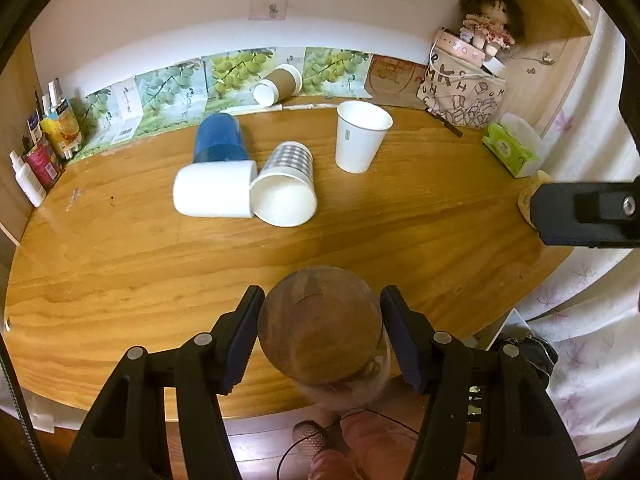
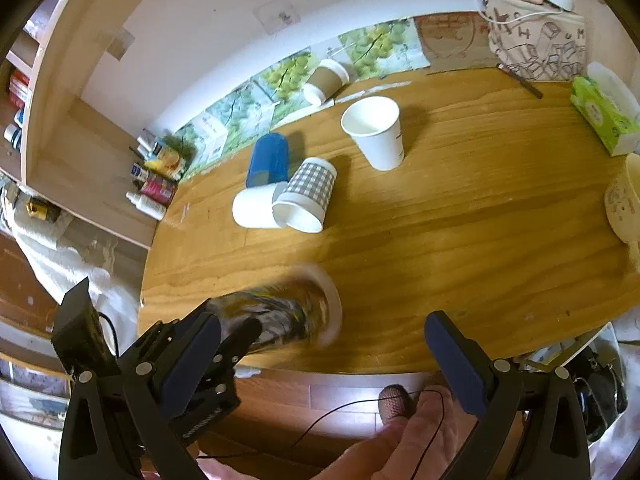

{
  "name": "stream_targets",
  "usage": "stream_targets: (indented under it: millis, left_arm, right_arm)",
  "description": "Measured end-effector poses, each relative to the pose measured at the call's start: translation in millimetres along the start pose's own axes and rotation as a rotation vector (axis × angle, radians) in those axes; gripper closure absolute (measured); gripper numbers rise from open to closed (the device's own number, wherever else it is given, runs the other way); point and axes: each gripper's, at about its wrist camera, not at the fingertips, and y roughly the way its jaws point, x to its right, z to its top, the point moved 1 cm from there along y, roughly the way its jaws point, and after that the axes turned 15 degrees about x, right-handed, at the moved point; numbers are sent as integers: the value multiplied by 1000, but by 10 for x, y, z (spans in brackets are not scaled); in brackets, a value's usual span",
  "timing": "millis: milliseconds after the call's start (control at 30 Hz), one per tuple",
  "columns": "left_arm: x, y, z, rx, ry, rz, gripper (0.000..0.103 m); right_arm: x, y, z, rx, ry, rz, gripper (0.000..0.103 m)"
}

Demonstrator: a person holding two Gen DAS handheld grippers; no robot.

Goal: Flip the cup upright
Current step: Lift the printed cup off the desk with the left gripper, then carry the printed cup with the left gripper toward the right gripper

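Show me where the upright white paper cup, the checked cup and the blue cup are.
upright white paper cup [image 1: 357,142], left wrist view, on its outer wall.
checked cup [image 1: 291,161], left wrist view, on its patterned side; it lies tipped over.
blue cup [image 2: 267,159], right wrist view, on its side wall.

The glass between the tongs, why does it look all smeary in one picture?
Right wrist view: the glass is streaked with motion blur while the table and paper cups stay sharp. Left wrist view: the glass sits clearer, gripped by the left tongs. Both views: the fisheye lens bends the table edges.
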Motion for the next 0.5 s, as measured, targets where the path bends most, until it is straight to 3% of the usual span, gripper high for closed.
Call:
stream_targets:
  millis: [167,500]
  left_arm:
    - [153,53,32,20,-24,15,40]
    - [200,163,254,115,-271,-38,40]
  right_arm:
    - [105,59,76,-41,-16,18,1]
    - [401,42,373,-50,-43,55,1]
